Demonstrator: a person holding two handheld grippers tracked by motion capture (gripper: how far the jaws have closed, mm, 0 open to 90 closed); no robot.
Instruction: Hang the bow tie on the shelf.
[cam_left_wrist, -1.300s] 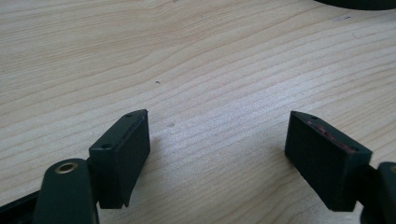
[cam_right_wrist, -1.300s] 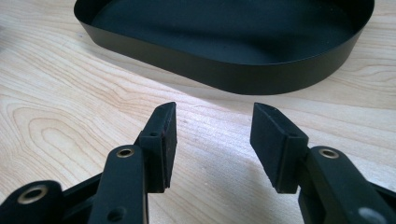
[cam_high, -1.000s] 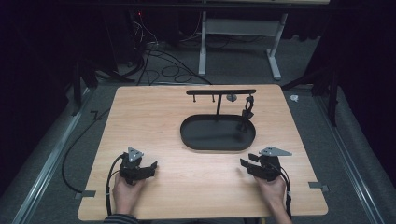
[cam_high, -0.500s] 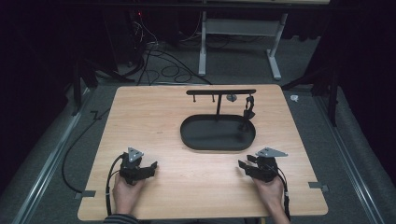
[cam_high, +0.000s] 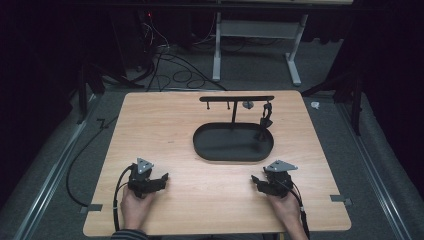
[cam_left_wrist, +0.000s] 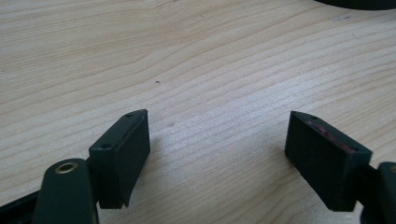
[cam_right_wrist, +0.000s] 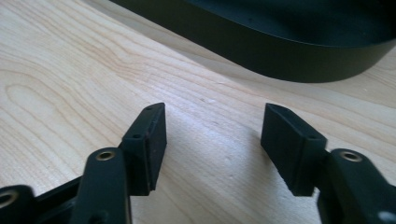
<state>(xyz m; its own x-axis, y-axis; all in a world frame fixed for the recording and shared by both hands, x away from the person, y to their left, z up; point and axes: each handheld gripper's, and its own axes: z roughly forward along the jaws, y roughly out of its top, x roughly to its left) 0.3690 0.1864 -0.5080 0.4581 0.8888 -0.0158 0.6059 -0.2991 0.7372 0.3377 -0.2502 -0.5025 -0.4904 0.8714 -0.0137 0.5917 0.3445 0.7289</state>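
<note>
We hold both grippers low over the near edge of the wooden surface, neither one carrying anything. Our left gripper sits at the near left with its jaws spread wide; in the left gripper view they frame nothing but bare wood grain. Our right gripper rests at the near right, jaws likewise apart, and in the right gripper view the dark wall of the oval tray rises just beyond its tips.

That black tray lies right of the middle of the surface, well apart from the left gripper and nearer the right one. From it rises a thin post carrying a crossbar. A small dark thing hangs from the bar near its right end and reaches down toward the tray; beside it on the bar is a small grey piece, too small for us to name.

We judge this to be the very start: hands parked, nothing grasped. The hanging thing looks like the likely goal, being closest to our right gripper. The next move would call for lifting that gripper forward over the tray's rim, keeping the jaws apart, and lining them on either side of the hanging piece without knocking the light stand.
</note>
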